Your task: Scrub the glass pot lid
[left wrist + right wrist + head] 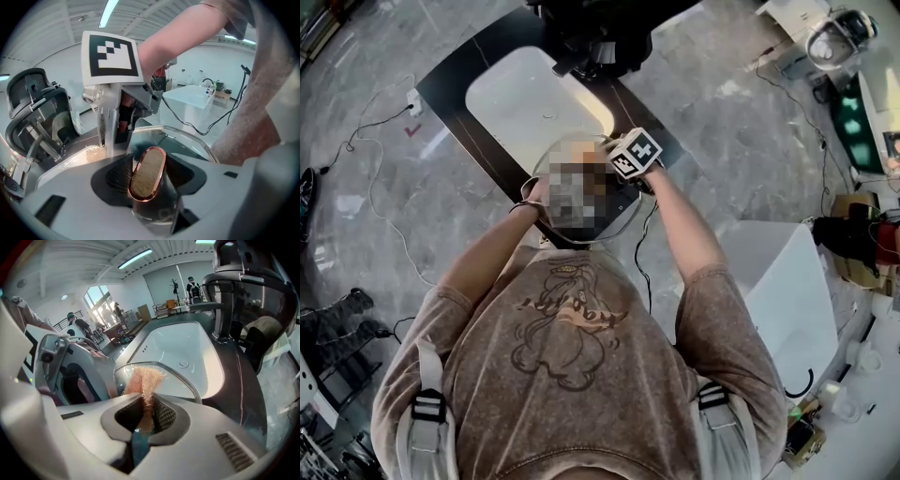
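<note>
The glass pot lid (190, 137) is held up over the counter, its metal rim (183, 379) curving in front of both cameras. My left gripper (147, 165) is shut on the lid's knob (148, 174), an oval with a wooden top and a copper edge. My right gripper (145, 404) is shut on a fluffy peach scrubbing cloth (143, 380), whose free end lies against the glass. In the head view only the right gripper's marker cube (636, 155) and part of the lid's rim (623, 225) show; the left gripper is hidden there.
A white sink basin (187, 352) is sunk in a dark counter (459, 84), just beyond the lid, with a dark tap (226, 310) at its right side. An office chair (33, 117) stands at the counter. Cables (380, 131) lie on the floor.
</note>
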### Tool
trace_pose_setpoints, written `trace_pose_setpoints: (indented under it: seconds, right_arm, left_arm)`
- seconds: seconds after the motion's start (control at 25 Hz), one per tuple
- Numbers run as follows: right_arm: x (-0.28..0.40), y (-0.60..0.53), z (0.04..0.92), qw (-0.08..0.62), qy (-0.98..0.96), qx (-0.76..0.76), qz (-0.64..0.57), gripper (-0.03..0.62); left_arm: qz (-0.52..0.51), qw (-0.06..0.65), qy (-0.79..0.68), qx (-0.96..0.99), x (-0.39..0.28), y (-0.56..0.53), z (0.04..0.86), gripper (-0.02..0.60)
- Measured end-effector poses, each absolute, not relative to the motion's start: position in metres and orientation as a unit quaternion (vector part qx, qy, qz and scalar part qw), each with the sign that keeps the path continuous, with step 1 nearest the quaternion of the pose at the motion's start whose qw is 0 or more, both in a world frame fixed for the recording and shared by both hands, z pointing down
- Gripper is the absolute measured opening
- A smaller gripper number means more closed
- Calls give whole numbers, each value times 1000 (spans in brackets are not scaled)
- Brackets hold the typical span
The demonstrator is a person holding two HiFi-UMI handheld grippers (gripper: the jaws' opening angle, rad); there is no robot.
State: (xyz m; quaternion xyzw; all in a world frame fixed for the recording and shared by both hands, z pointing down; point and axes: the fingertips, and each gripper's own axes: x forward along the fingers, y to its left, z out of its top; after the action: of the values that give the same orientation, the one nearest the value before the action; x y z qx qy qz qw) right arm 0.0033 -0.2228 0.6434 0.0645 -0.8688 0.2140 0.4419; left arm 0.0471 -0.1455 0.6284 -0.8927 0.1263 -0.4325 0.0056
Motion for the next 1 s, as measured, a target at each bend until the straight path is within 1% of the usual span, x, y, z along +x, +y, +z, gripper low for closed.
trace_pose_setpoints:
  seconds: [0.48, 1.0]
  right_arm:
    - [40, -203, 641, 424, -868, 107, 235, 43]
    - [73, -170, 644, 420, -859, 144, 254, 43]
  left_arm:
    - [-439, -3, 122, -890, 45, -146, 629, 233]
    - [-449, -17, 105, -887, 45, -145, 629, 233]
